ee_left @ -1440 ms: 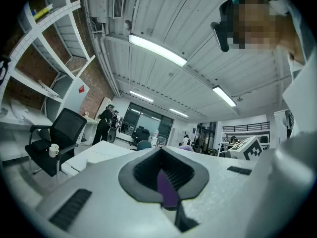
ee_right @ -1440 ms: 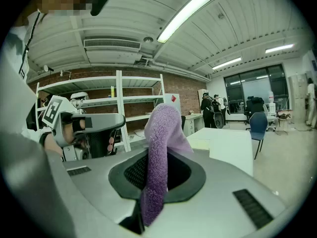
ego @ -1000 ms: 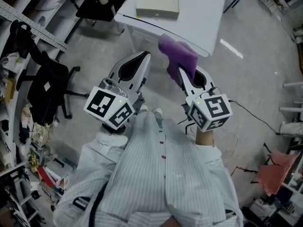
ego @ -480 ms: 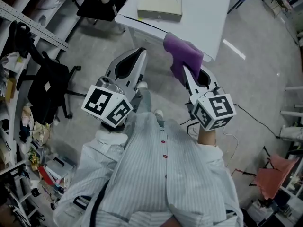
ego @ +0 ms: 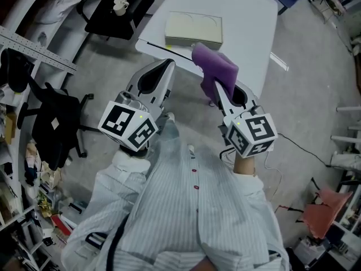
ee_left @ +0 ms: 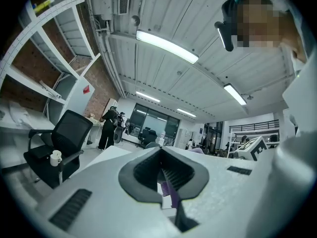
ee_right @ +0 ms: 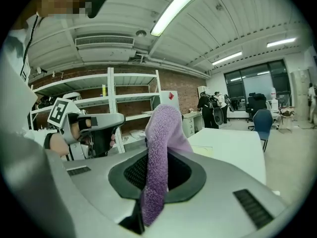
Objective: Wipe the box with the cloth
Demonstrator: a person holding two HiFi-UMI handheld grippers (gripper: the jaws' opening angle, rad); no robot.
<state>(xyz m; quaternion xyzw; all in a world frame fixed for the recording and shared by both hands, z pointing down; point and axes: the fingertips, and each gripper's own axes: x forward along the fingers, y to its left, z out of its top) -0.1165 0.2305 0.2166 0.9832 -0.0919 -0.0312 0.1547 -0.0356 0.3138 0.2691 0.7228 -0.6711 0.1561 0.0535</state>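
Head view first: two grippers up in front of the striped shirt (ego: pixel 186 208), one box, one cloth. The box (ego: pixel 193 29), pale, flat and rectangular, lies on the white tabletop (ego: pixel 242 10) close to its near edge, toward the left corner. The cloth (ego: pixel 215 66) is purple and fuzzy, folded into a thick wad that stands up out of the right gripper (ego: pixel 217 92), held in the air over the tabletop's near edge, just right of the box and not touching it. The left gripper (ego: pixel 165 66) hangs level beside it, short of the tabletop, tips meeting. Off the tabletop's left edge one black chair (ego: pixel 115 7) carries a single white cup (ego: pixel 119 4). Over to the left gripper view: the left gripper (ee_left: pixel 161 155) has its jaws pressed together with nothing between them; that chair (ee_left: pixel 64 133) and cup (ee_left: pixel 56 157) sit at the left, and a sliver of purple shows below the jaw line. Now the right gripper view: the right gripper (ee_right: pixel 157 155) is clamped on the cloth (ee_right: pixel 161 133), which rises in a tall loop and blocks the middle of the view; the box (ee_right: pixel 202 150) peeks out just right of it on the tabletop (ee_right: pixel 237 148), and the left gripper (ee_right: pixel 116 119) shows at the left.
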